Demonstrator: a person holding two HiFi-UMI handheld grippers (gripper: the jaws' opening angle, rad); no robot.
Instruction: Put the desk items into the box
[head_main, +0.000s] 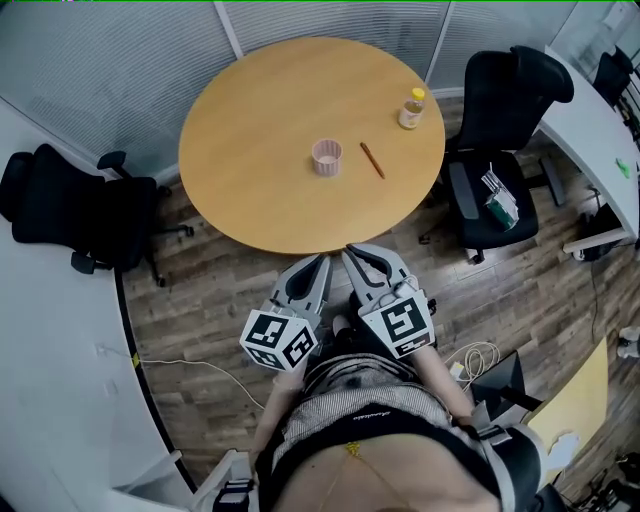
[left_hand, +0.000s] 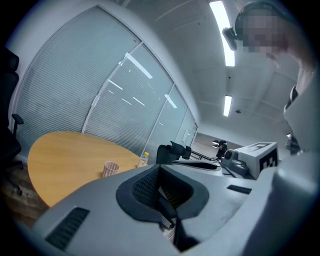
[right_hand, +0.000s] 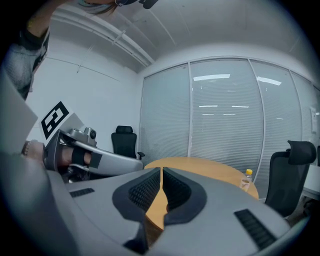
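On the round wooden table (head_main: 260, 120) stand a pink ribbed cup (head_main: 327, 157) and a small yellow-capped bottle (head_main: 411, 109), with a brown pencil (head_main: 372, 160) lying between them. My left gripper (head_main: 321, 260) and right gripper (head_main: 351, 252) hover side by side just short of the table's near edge, both shut and empty. In the left gripper view the left gripper (left_hand: 159, 169) points toward the cup (left_hand: 111, 169) and bottle (left_hand: 144, 159). The right gripper (right_hand: 161, 171) faces the tabletop (right_hand: 210, 167) and the bottle (right_hand: 246, 179).
A black office chair (head_main: 70, 215) stands left of the table. Another black chair (head_main: 500, 130) at the right carries a green-and-white item (head_main: 500, 197) on its seat. A white desk (head_main: 590, 135) runs along the right, and a cable (head_main: 180, 364) lies on the wood floor.
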